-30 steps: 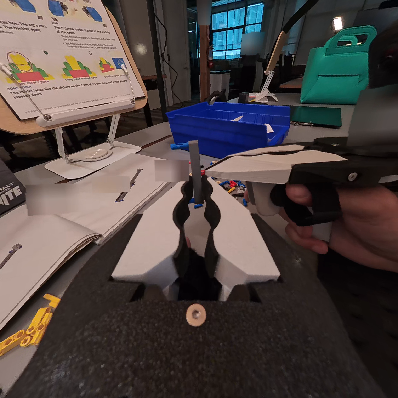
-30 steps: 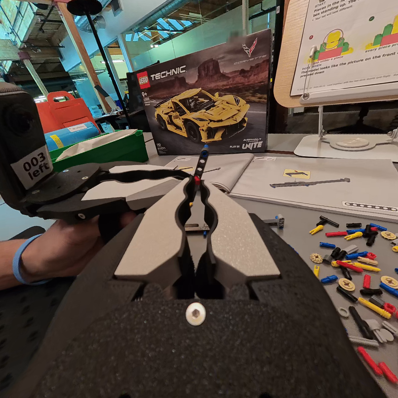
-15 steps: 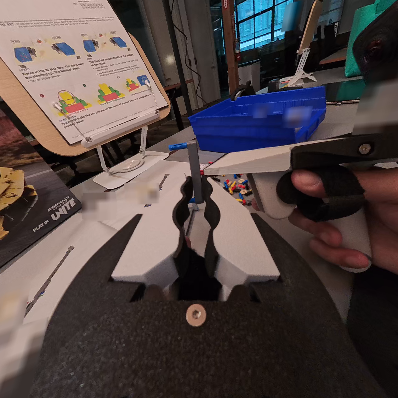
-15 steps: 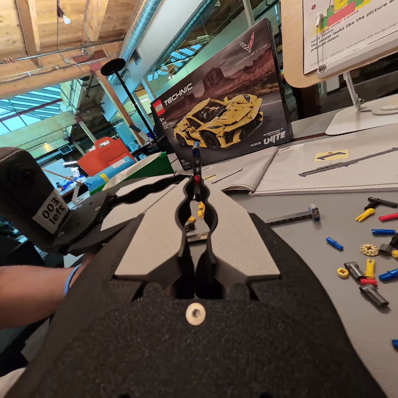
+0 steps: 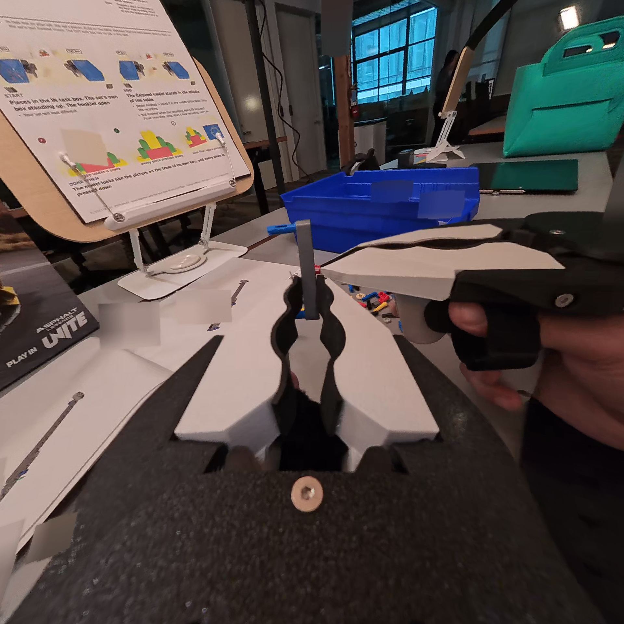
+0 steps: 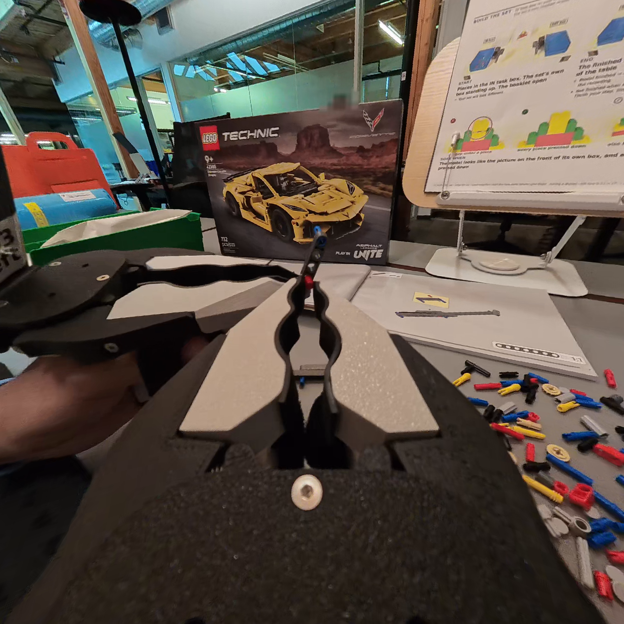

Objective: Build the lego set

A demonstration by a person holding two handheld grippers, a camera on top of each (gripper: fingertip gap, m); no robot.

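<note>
While the left gripper [image 5: 308, 297] is pinching a grey beam [image 5: 306, 266] upright, its jaws closed on the lower end, the right gripper [image 6: 308, 287] is clamping a red pin [image 6: 308, 281] against the beam's side. With a blue pin [image 5: 279, 229] already sitting near the top and loose pieces [image 6: 553, 435] lying scattered on the table [image 6: 601, 320], the build is only just beginning.

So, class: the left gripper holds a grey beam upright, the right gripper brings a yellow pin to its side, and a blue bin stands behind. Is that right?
Not quite: the pin is red, not yellow, as the left wrist view shows. The rest stands: the left gripper holds the grey beam upright, the right gripper brings the pin to its side, and the blue bin stands behind.
</note>
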